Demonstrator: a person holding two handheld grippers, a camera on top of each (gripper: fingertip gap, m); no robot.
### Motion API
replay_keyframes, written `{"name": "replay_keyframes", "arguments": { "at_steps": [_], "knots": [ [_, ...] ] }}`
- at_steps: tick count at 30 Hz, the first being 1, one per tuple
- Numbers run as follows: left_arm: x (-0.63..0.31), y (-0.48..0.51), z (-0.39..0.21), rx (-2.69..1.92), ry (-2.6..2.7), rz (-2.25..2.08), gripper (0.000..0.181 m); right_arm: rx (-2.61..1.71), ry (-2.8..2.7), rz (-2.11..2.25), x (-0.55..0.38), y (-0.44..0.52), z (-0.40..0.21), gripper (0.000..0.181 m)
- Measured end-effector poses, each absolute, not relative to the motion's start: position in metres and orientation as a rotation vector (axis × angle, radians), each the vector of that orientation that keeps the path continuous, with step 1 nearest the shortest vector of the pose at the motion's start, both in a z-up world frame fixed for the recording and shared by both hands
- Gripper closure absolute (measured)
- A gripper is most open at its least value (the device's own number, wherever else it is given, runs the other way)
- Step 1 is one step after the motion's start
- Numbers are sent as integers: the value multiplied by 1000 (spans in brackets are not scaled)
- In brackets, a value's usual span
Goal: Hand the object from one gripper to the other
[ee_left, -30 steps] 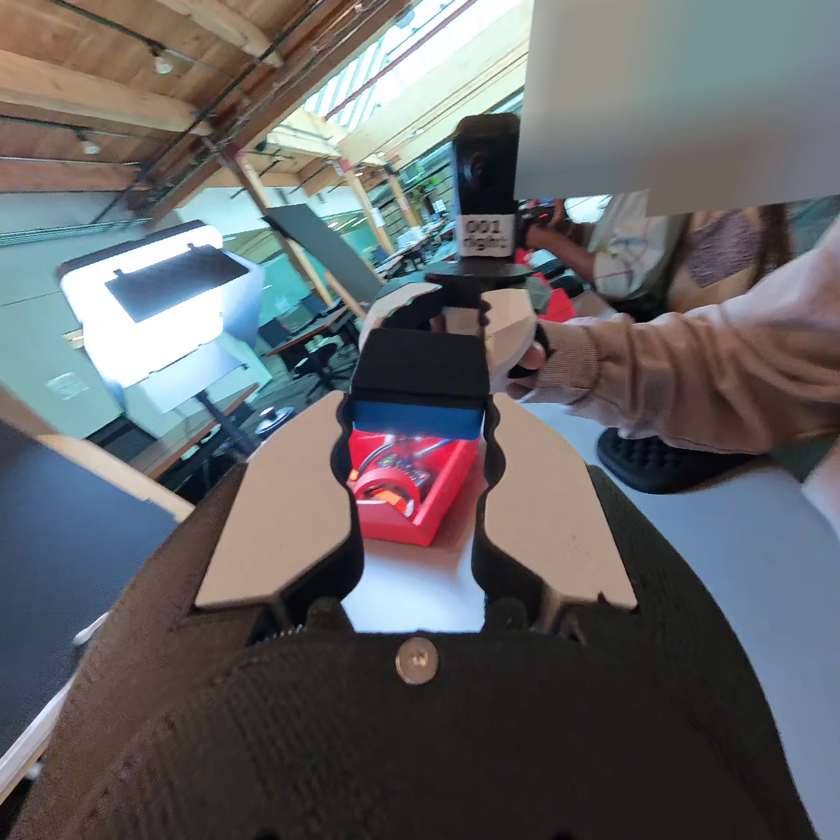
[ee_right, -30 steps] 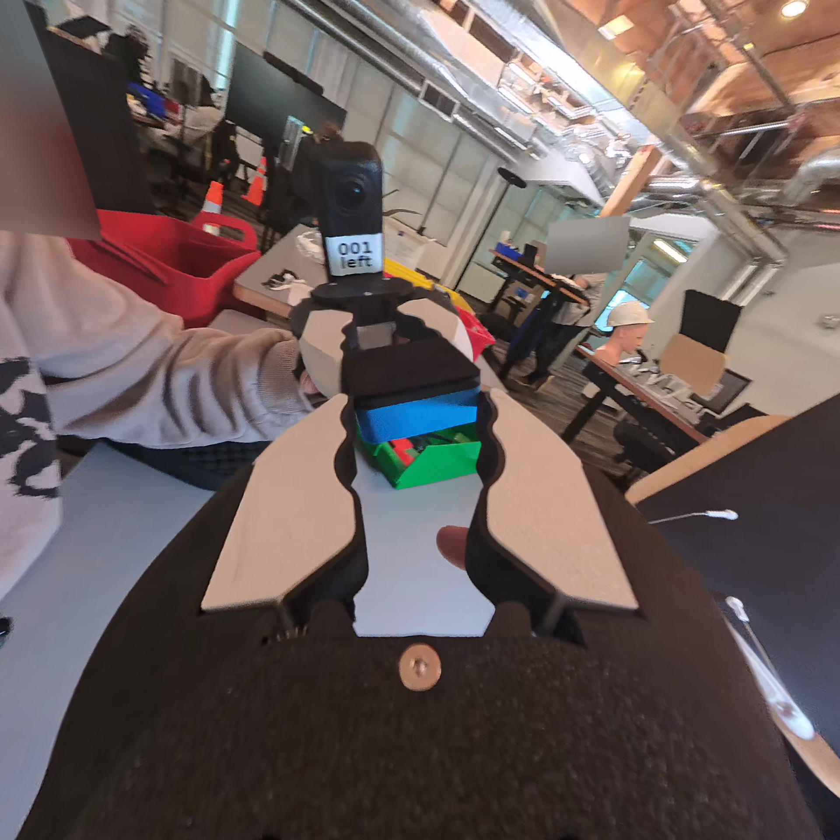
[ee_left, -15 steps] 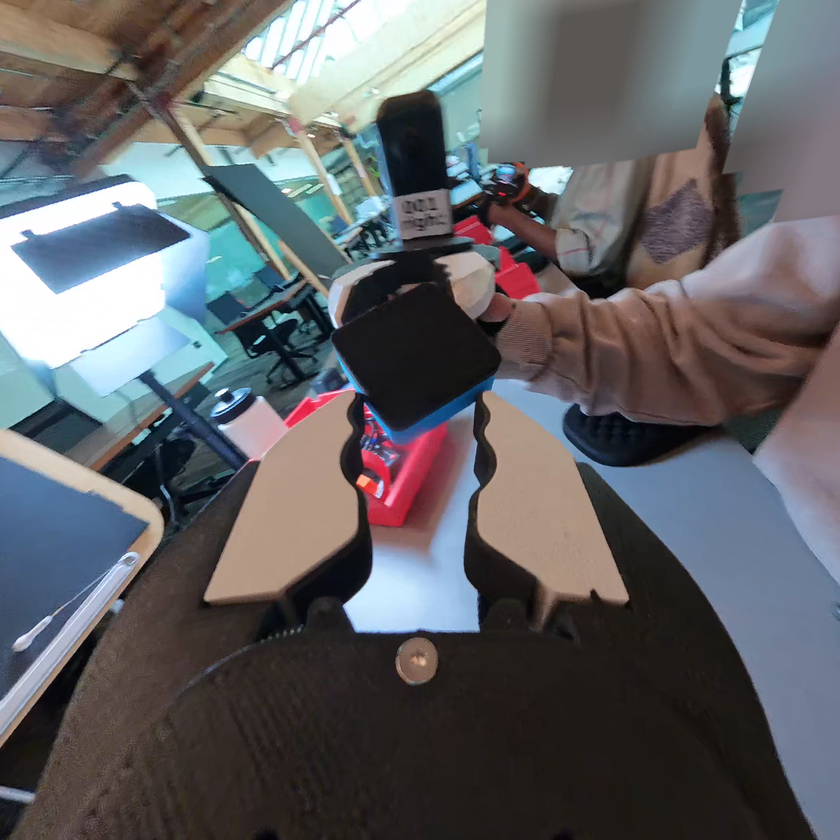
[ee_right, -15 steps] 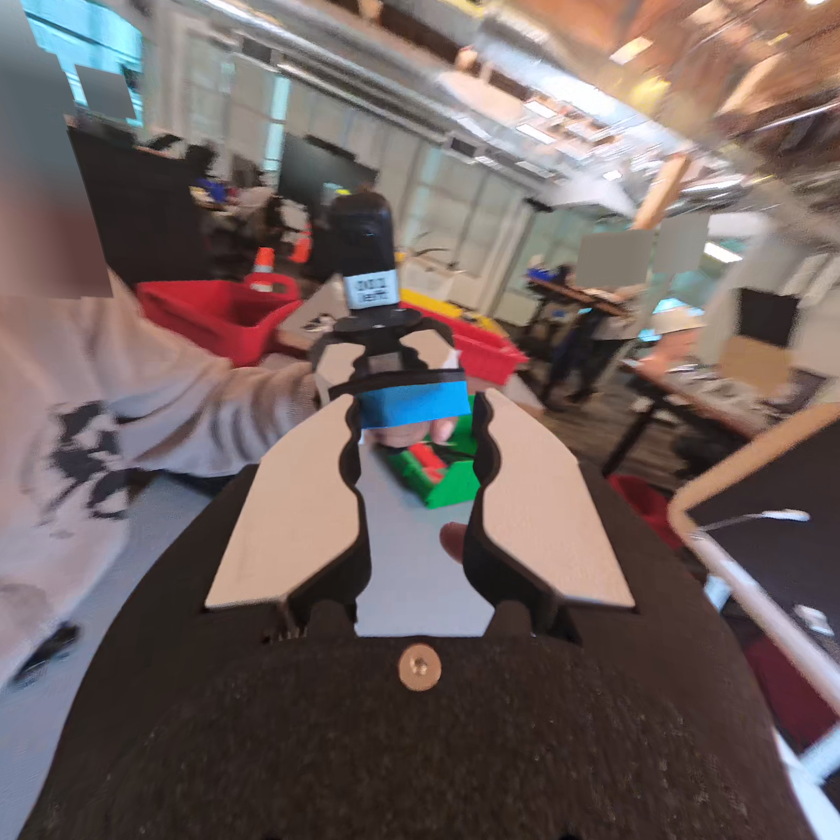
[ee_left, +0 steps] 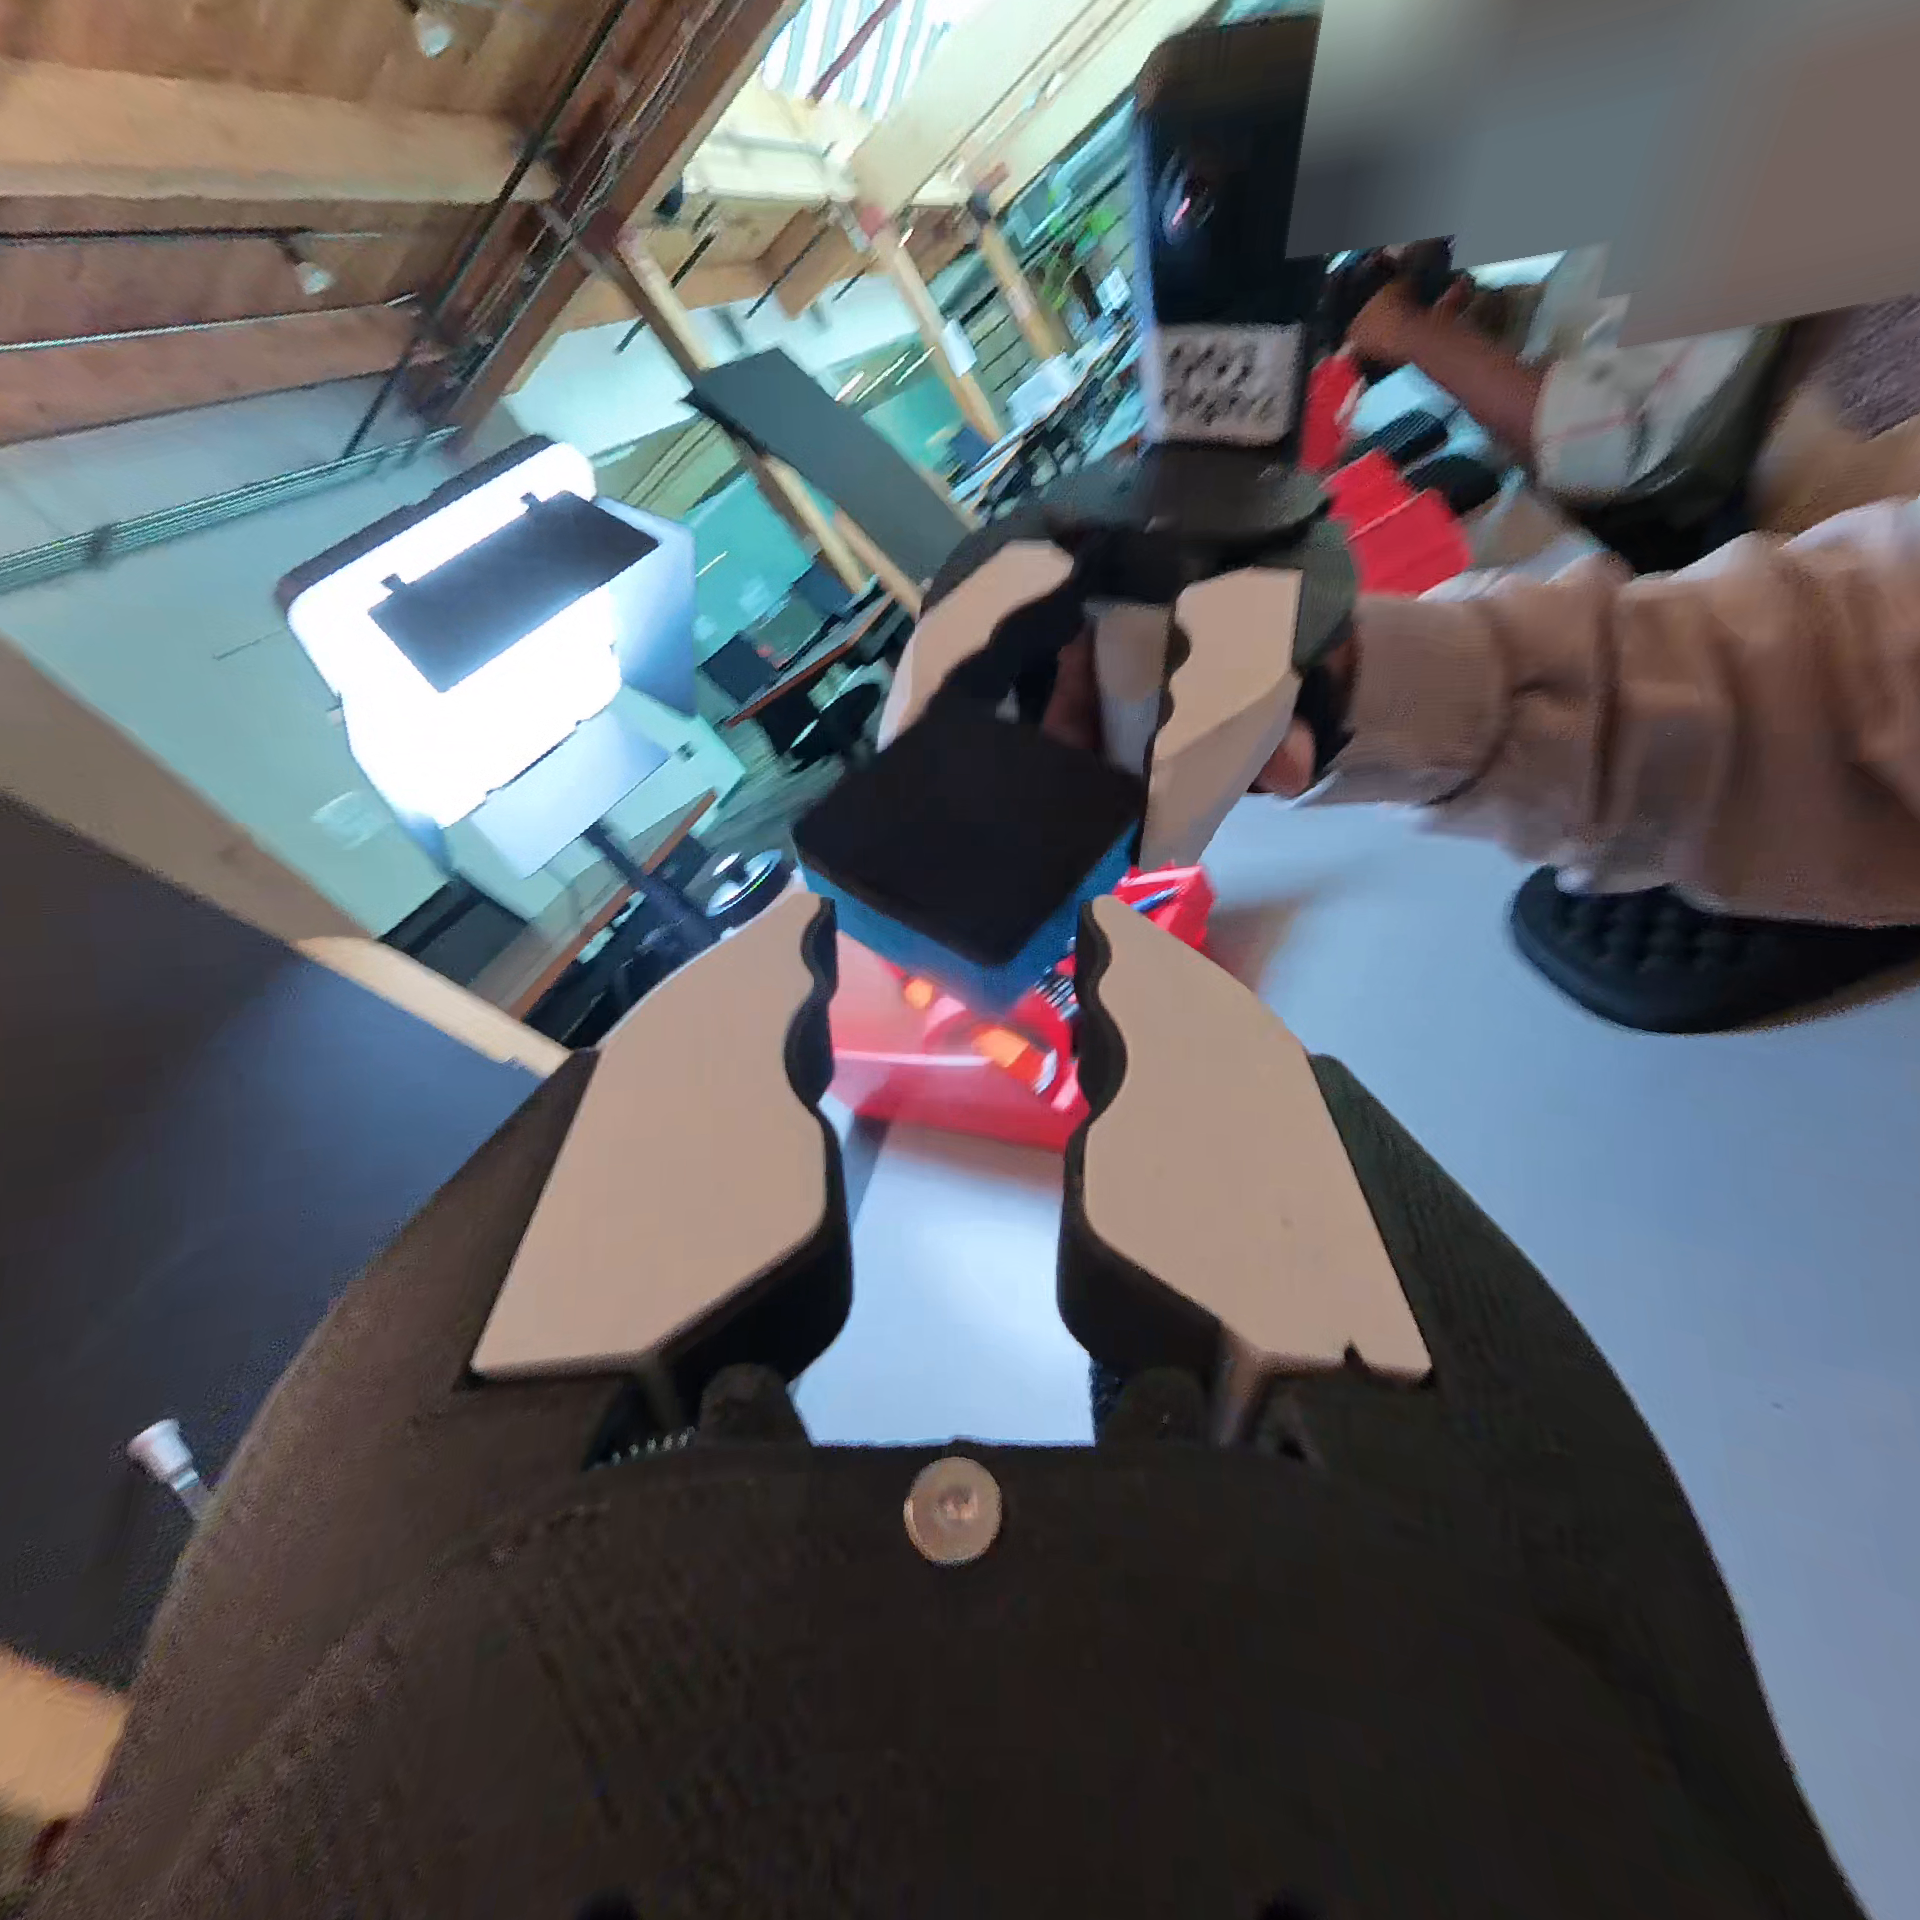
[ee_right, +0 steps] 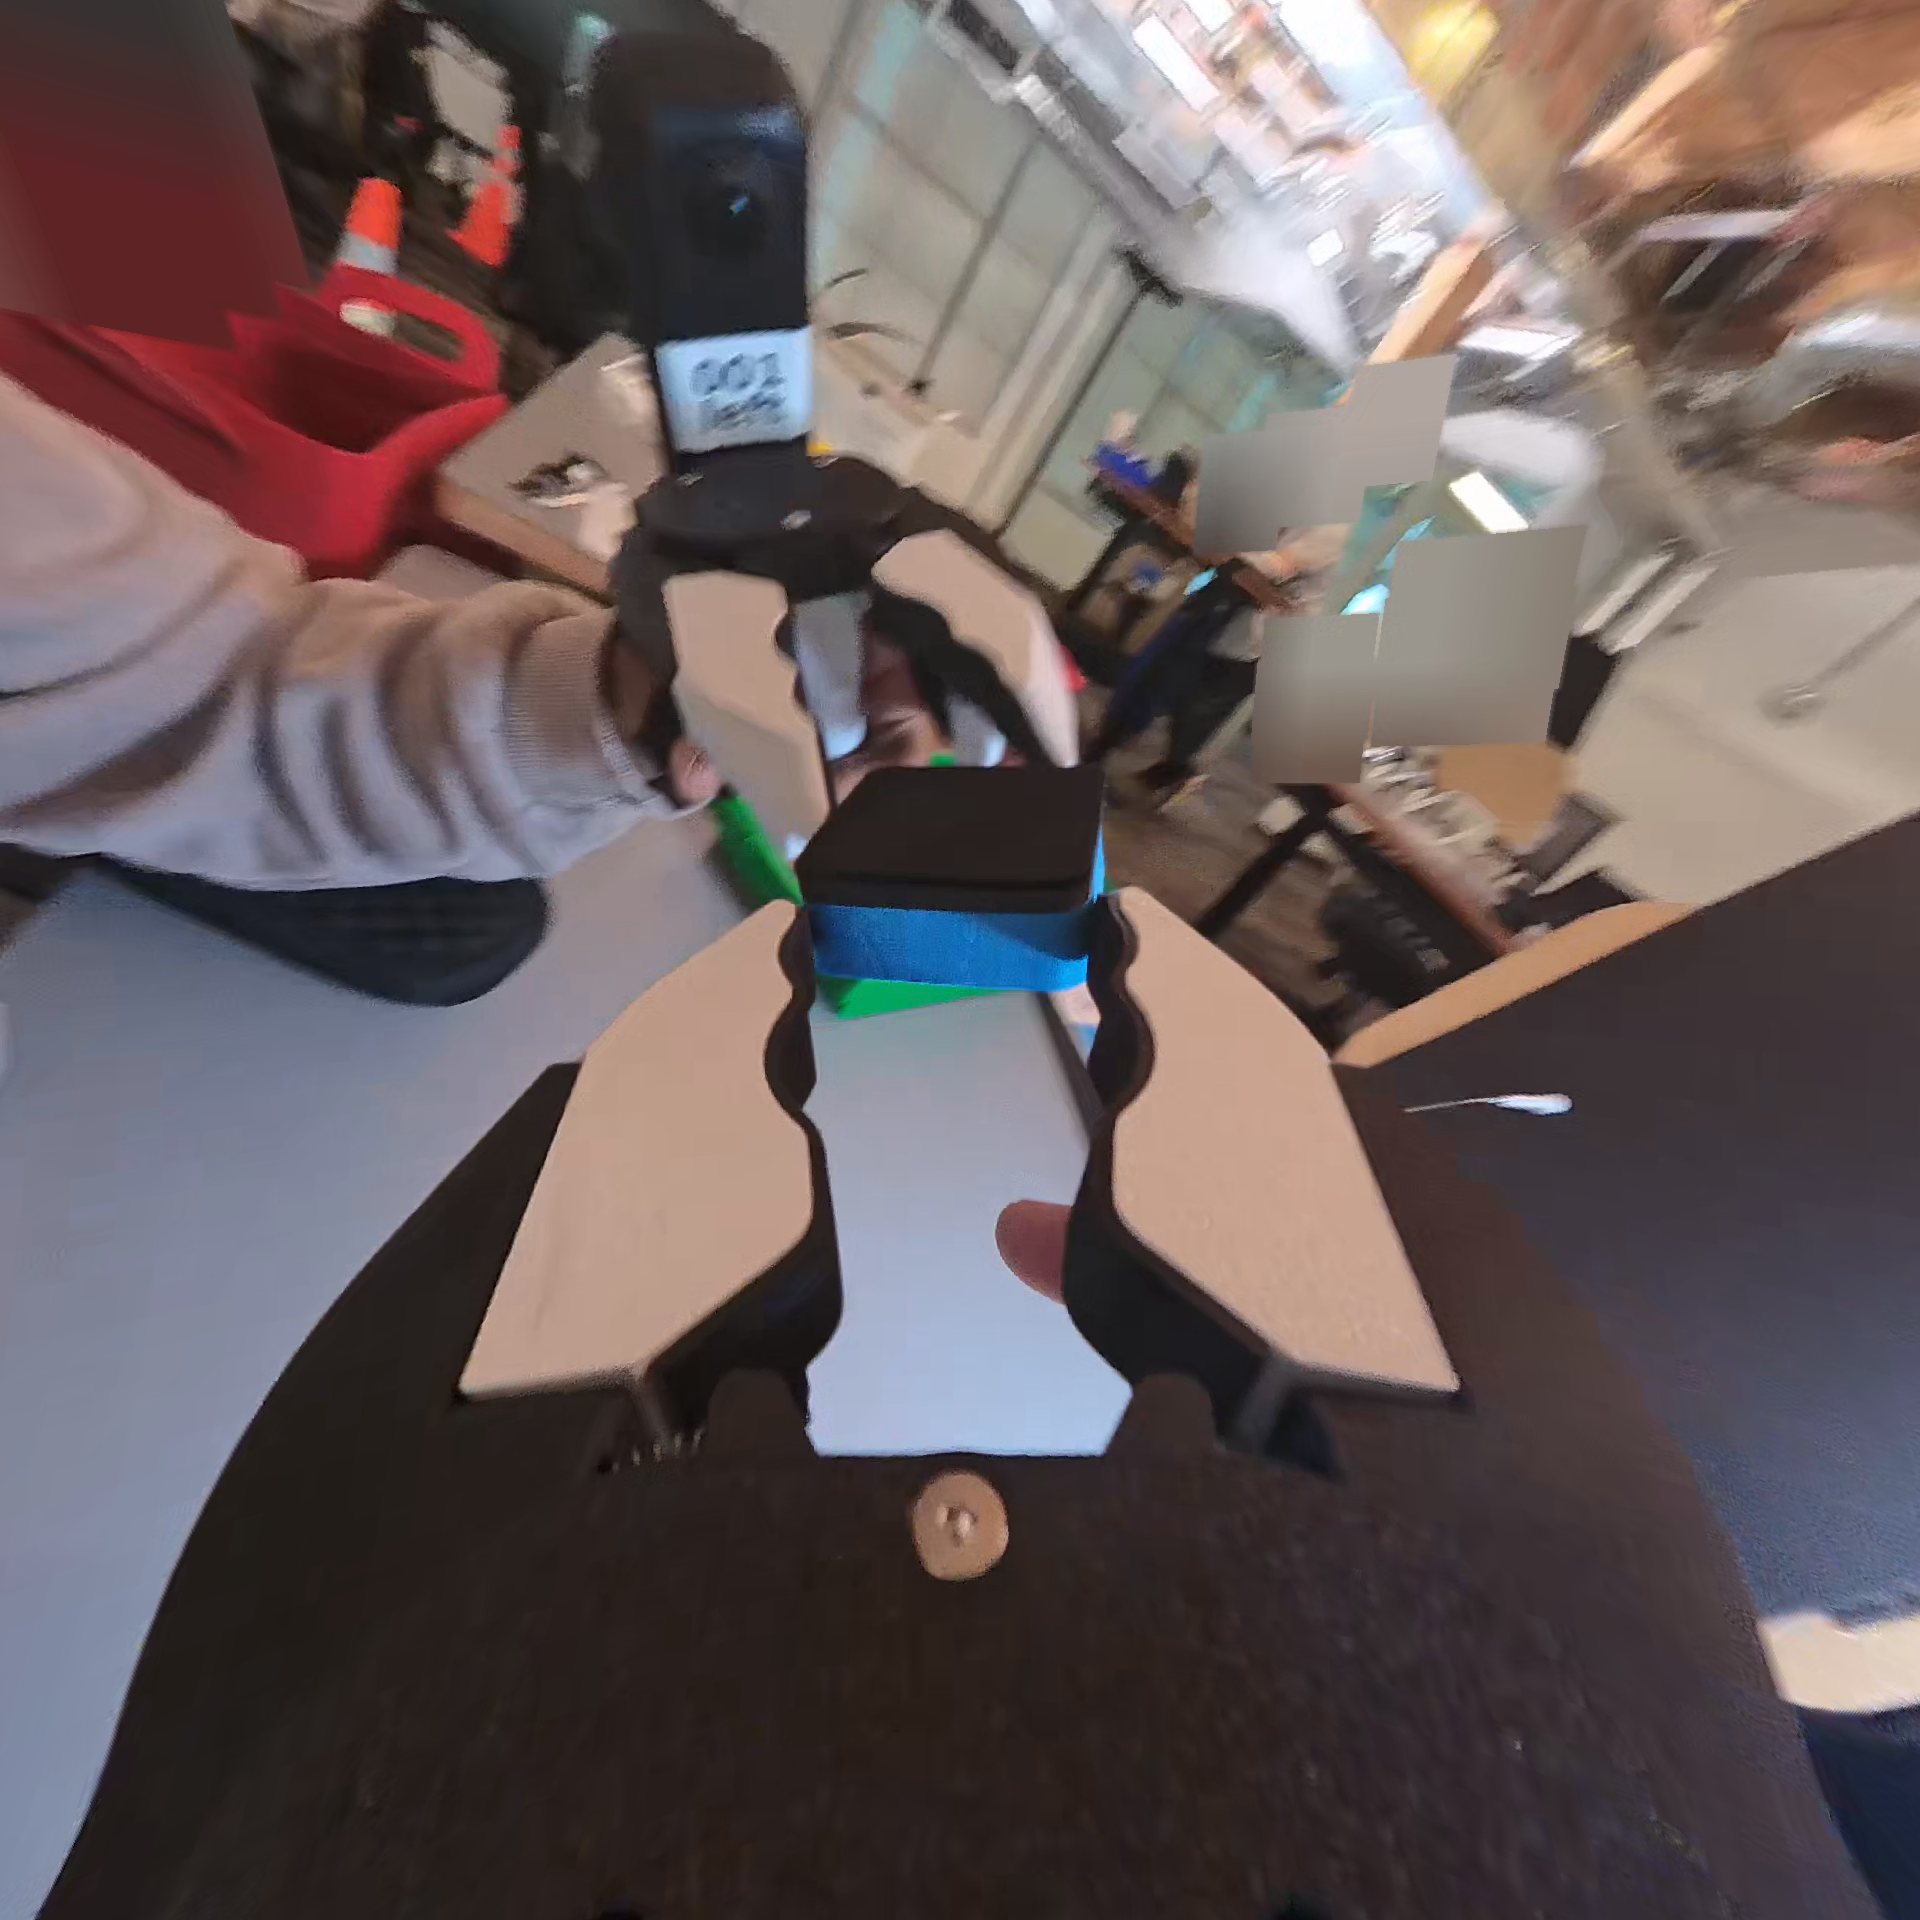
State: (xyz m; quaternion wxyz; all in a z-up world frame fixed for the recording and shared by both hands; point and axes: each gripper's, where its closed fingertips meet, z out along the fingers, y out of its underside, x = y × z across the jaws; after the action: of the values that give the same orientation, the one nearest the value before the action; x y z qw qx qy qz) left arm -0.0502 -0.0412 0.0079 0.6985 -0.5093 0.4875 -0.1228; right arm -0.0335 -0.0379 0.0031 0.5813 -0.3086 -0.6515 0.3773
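Observation:
The object is a block with a black foam top and blue sides (ee_right: 951, 831). In the right wrist view my right gripper (ee_right: 951, 935) is shut on it, one fingertip against each blue side. My left gripper (ee_right: 914, 748) faces it from just behind, with its jaws spread and off the block. In the left wrist view my left gripper (ee_left: 956, 925) is open. There the block (ee_left: 966, 842) is turned corner-on just above its tips and sits at the tips of the right gripper (ee_left: 1039, 769). Both grippers are above the table.
A red bin (ee_left: 935, 1081) with small parts stands on the grey table (ee_left: 1558, 1195) below the block. A green bin (ee_right: 758, 842) stands beyond it. A black wood-edged board (ee_right: 1662, 1039) lies beside the table. A black padded mat (ee_left: 1683, 956) and the person's sleeves (ee_left: 1610, 707) are close. The grippers are tip to tip, or close to it.
One second ago both grippers pinched the block. The left gripper has let go and drawn back a little. The right gripper keeps the block, which has turned in the left wrist view.

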Motion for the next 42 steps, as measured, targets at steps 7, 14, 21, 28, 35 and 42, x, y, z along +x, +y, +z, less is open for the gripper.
{"name": "replay_keyframes", "arguments": {
  "at_steps": [7,14,21,28,35,42],
  "knots": [
    [-40,-43,-33,-1215,1318,-190,125,-1081,-1755,1179,-33,-43,-37,131],
    [-38,-24,-27,-1259,1123,-379,152,-1055,-1450,1318,-36,-20,-1,136],
    [-45,-42,15,-1124,784,-1285,156,-884,-1447,1097,-39,-19,0,110],
    [-51,-39,21,-1068,570,-1861,157,-830,-1368,1098,-40,-22,11,143],
    [-65,-9,7,-1180,469,-1648,170,-995,-1268,1086,-30,8,16,173],
    [-69,19,-23,-1344,470,-1364,161,-1025,-1233,1077,-26,29,9,181]
  ]
}}
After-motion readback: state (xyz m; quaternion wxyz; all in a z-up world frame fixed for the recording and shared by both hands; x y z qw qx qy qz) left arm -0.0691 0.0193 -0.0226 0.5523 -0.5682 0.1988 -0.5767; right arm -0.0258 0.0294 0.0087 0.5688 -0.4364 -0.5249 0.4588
